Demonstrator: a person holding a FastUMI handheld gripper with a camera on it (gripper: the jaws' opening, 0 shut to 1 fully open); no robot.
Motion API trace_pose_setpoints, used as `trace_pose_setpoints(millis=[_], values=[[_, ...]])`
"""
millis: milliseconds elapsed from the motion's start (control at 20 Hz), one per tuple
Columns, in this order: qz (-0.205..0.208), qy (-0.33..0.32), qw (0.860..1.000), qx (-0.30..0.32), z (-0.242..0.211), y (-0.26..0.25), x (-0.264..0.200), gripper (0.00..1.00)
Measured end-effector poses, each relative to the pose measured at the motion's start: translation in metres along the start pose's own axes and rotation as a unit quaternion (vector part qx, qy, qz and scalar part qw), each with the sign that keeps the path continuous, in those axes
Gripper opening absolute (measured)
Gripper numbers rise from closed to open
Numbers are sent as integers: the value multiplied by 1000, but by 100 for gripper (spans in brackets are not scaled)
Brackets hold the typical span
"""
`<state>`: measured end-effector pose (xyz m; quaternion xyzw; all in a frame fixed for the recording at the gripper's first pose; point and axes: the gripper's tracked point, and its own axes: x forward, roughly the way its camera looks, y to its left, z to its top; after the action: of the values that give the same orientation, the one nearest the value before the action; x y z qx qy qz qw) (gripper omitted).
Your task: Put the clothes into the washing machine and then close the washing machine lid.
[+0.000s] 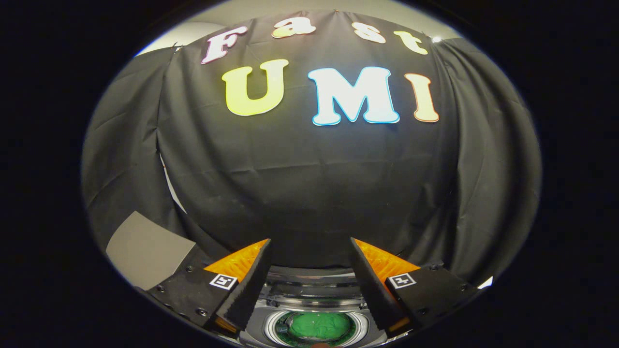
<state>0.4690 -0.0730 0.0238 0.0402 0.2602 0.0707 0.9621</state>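
Fingers apart, one green garment in washer

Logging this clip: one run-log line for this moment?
gripper: open, empty | green garment: inside washing machine drum | lid: cannot tell

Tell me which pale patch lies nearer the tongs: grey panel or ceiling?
The grey panel, just beside the open, empty tongs; the ceiling sits above the cloth wall.

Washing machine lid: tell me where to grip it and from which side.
Judging loosely: the gripper is open and holds nothing, above the washing machine, whose drum holds the green clothes. The lid looks raised at the back; take its free upper edge from above. Its outline is unclear.
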Motion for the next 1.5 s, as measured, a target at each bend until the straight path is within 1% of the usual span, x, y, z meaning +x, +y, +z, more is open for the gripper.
trace_pose_setpoints(millis=[100,250,400,550,800,1000,1100,1350,1500], values=[[0,11,1000,9,-4,-1,13,98],[-4,22,1000,6,-7,-2,27,98],[-3,47,999,5,-19,1,40,98],[-5,64,998,-7,-27,4,48,98],[-3,91,996,1,-47,9,53,98],[-3,82,997,-5,-47,9,52,98],[0,86,996,2,-47,9,51,98],[4,94,996,-6,-52,10,41,99],[8,72,997,-9,-52,11,35,99]])
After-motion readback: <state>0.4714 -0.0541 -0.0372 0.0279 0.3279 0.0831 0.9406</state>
